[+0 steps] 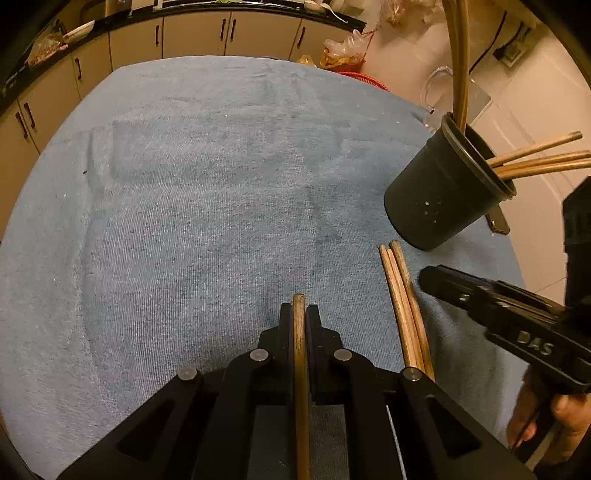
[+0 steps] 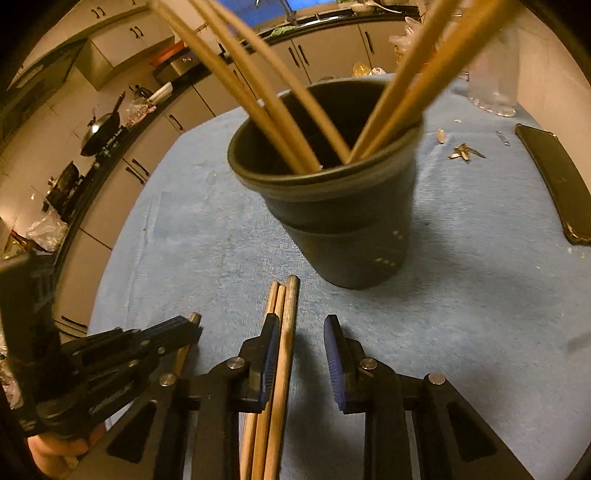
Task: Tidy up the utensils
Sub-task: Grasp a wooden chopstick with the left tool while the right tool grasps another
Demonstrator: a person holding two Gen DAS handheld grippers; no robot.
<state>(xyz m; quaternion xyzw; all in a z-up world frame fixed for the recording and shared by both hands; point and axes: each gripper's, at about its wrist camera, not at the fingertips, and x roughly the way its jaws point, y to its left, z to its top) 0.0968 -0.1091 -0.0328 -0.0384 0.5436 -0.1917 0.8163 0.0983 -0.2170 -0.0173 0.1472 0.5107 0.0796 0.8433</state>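
My left gripper (image 1: 300, 314) is shut on a single wooden chopstick (image 1: 299, 332) that runs back between its fingers over the blue towel (image 1: 184, 184). To its right, three chopsticks (image 1: 400, 295) lie side by side on the towel. My right gripper (image 2: 301, 332) straddles those three chopsticks (image 2: 289, 325). They rest against its left pad while the right pad stands apart, so the jaws are open. Beyond stands a black cup (image 2: 332, 206) holding several chopsticks. The cup (image 1: 436, 195) is at the right in the left wrist view, with the right gripper (image 1: 430, 277) below it.
A dark phone (image 2: 557, 181) lies on the towel to the right of the cup, with small scraps (image 2: 463, 151) near it. A clear glass vessel (image 2: 491, 85) stands behind. Kitchen cabinets (image 1: 192, 33) ring the table's far side. My left gripper (image 2: 173, 328) sits close at the left.
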